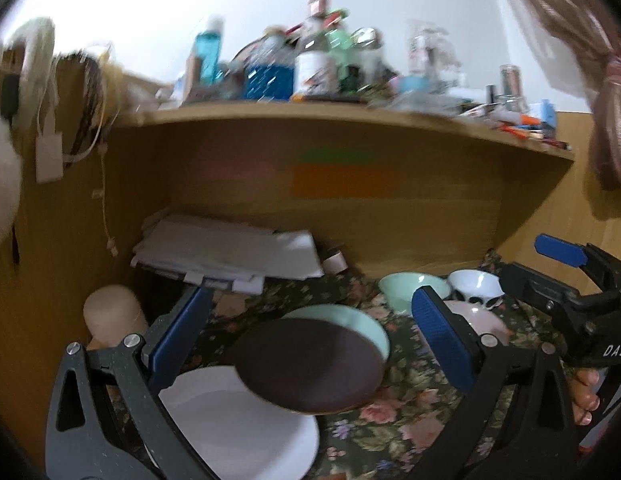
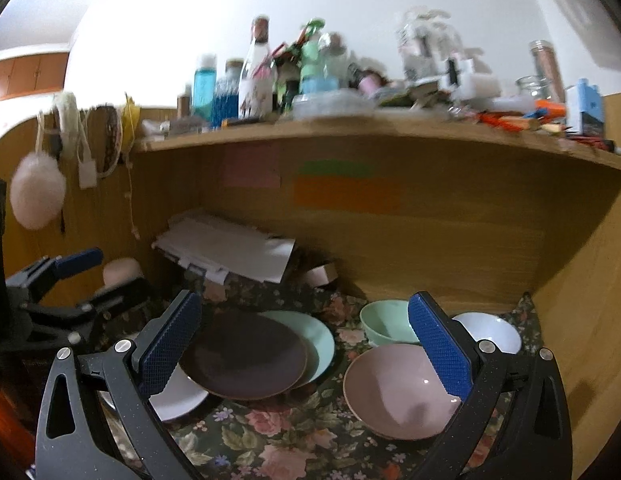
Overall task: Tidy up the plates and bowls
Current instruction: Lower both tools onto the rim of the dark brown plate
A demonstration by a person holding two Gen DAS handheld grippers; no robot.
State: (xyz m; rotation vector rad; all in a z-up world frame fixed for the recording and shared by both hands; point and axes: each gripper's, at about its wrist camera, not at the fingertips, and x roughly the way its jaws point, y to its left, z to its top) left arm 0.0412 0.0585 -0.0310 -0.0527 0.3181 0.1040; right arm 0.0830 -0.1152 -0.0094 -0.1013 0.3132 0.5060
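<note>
floral tablecloth (image 2: 294,432) covered the desk under the shelf | white plate (image 1: 238,424), dark brown plate (image 2: 242,356) and mint plate (image 2: 318,340) overlapped at left | pink bowl (image 2: 394,388), mint bowl (image 2: 384,326), white bowl (image 2: 490,330) clustered at right | left gripper (image 1: 306,328) fingers spread, empty | right gripper (image 2: 306,344) fingers spread, empty

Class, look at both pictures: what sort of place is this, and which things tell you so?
Probably a desk nook in a home, not a kitchen. A wooden shelf crowded with bottles, papers stacked beneath, and a floral cloth under the plates suggest it.
</note>
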